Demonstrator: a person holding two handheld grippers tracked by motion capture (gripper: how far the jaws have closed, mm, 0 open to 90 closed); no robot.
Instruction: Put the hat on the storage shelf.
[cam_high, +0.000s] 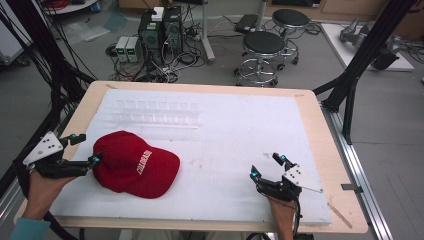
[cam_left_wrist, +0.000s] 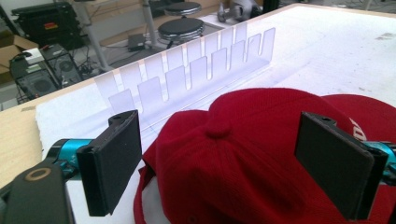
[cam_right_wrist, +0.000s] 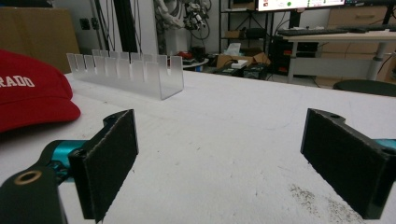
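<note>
A: Largest first: what carries everything?

B: The surface (cam_high: 225, 150), a white sheet on a wooden top, spans the middle of the high view. A clear slotted rack (cam_high: 159, 113) stands in its upper-left part.

A: And the thing being worked on?

B: The red cap (cam_high: 135, 166) lies crown-up at lower left of the high view, brim toward the centre, with white lettering on its front. It rests well apart from the rack.

A: How would it handle?

B: Probably light and soft. The knitted-looking crown should dent under pressure, while the brim looks stiffer. The brim edge or the rear rim of the crown seems the firmest place to take hold; a pinch on the dome may just fold fabric.

A: The left hand-held gripper (cam_high: 82, 148)?

B: Released. Its jaws stand wide at the cap's rear edge; in the left gripper view they bracket the crown (cam_left_wrist: 219, 158) without visibly pressing it.

A: And the right hand-held gripper (cam_high: 267, 166)?

B: Also released, at lower right of the high view, jaws spread over bare surface, well apart from the cap.
</note>
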